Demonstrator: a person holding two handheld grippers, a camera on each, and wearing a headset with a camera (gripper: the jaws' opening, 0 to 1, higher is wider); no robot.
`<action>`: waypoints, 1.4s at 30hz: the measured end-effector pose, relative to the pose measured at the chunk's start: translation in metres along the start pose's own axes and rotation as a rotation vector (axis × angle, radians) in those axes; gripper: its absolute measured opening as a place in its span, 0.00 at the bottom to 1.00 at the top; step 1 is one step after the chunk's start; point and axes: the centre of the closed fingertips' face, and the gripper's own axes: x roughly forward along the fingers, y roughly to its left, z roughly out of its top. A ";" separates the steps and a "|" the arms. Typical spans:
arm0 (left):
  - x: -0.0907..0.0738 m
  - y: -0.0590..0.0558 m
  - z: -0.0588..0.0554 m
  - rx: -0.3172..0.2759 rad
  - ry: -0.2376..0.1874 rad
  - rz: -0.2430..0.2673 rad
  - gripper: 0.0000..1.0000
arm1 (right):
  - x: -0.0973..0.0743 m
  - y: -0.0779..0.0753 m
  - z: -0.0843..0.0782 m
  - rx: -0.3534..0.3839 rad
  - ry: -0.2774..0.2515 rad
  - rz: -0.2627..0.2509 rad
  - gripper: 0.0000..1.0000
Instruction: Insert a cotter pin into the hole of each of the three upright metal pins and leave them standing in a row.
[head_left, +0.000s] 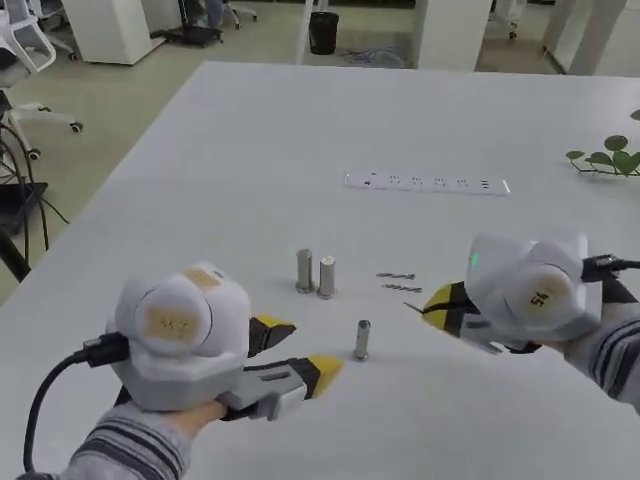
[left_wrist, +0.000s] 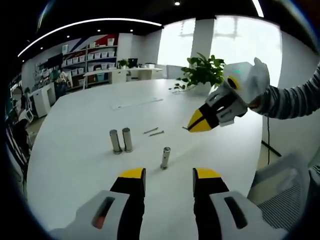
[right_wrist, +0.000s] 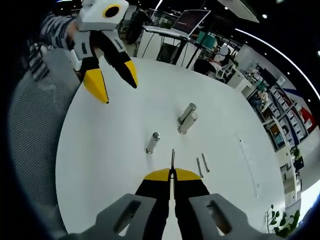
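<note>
At a broad white table in an open office, three metal pins stand upright: a pair of pins just beside each other, and a single pin apart from them, nearer the person. The left gripper, held low over the tabletop, has its yellow-tipped jaws spread wide with nothing between them and points toward the single pin. The right gripper has its jaws pressed together on a thin cotter pin, whose end juts forward toward the single pin. Two loose cotter pins lie flat on the table to the right of the pair. Farther across the surface lies a white power strip, and a leafy plant reaches in at the right edge. Beyond the table are a pale floor, a black bin, a white office chair and white cabinets; the left gripper view adds shelving and bright windows.
</note>
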 end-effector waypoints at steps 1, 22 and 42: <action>0.000 -0.001 0.000 -0.009 0.000 -0.004 0.34 | -0.004 0.002 0.006 -0.006 -0.016 -0.008 0.00; -0.013 -0.032 0.018 -0.195 -0.063 -0.142 0.20 | -0.023 0.061 0.072 -0.197 -0.191 0.030 0.00; -0.012 -0.048 0.017 -0.292 -0.079 -0.221 0.00 | -0.026 0.076 0.080 -0.257 -0.203 0.042 0.00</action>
